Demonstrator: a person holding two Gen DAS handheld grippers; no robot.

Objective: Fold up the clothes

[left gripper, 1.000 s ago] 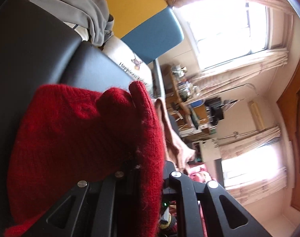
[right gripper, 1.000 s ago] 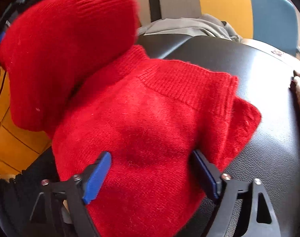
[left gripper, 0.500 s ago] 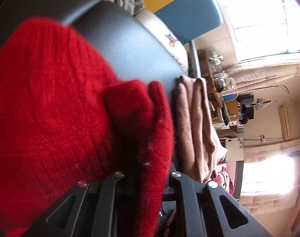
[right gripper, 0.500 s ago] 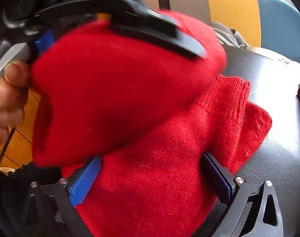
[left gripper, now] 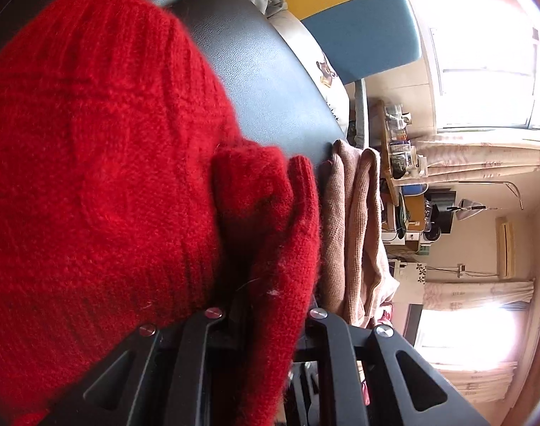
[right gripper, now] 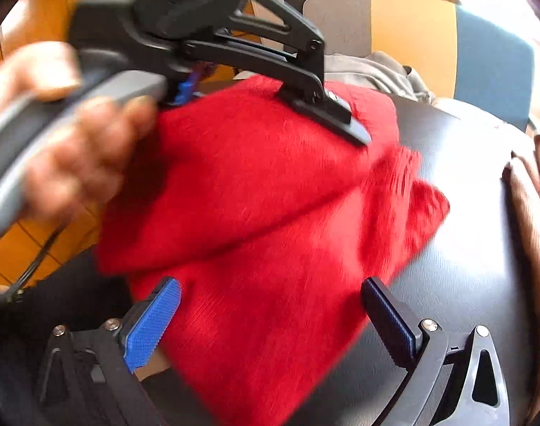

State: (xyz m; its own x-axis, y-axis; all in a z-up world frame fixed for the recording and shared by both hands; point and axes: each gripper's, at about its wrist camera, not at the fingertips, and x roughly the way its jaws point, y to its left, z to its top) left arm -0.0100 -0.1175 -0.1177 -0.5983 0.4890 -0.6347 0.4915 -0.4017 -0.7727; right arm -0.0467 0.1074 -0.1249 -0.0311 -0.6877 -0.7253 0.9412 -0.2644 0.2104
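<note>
A red knitted sweater (right gripper: pixel 270 220) lies on a black padded surface (right gripper: pixel 465 191). My left gripper (left gripper: pixel 266 305) is shut on a fold of the red sweater (left gripper: pixel 103 163), and its fingertips are hidden by the knit. In the right wrist view that left gripper (right gripper: pixel 351 127), held by a hand (right gripper: pixel 78 152), lays the upper flap down over the lower part. My right gripper (right gripper: pixel 270 312) stands open, its blue pads (right gripper: pixel 152 323) on either side of the sweater's near edge, gripping nothing.
Folded brown knitwear (left gripper: pixel 355 234) lies right beside the sweater at the surface's edge (right gripper: pixel 533 206). A grey garment (right gripper: pixel 373 71) is heaped at the far end. A chair back in grey, yellow and blue (right gripper: pixel 412 35) stands behind it. Shelves and windows lie beyond.
The left gripper has carried the raised red flap down and across the sweater's body, toward the brown knitwear. The right gripper stayed open at the near edge.
</note>
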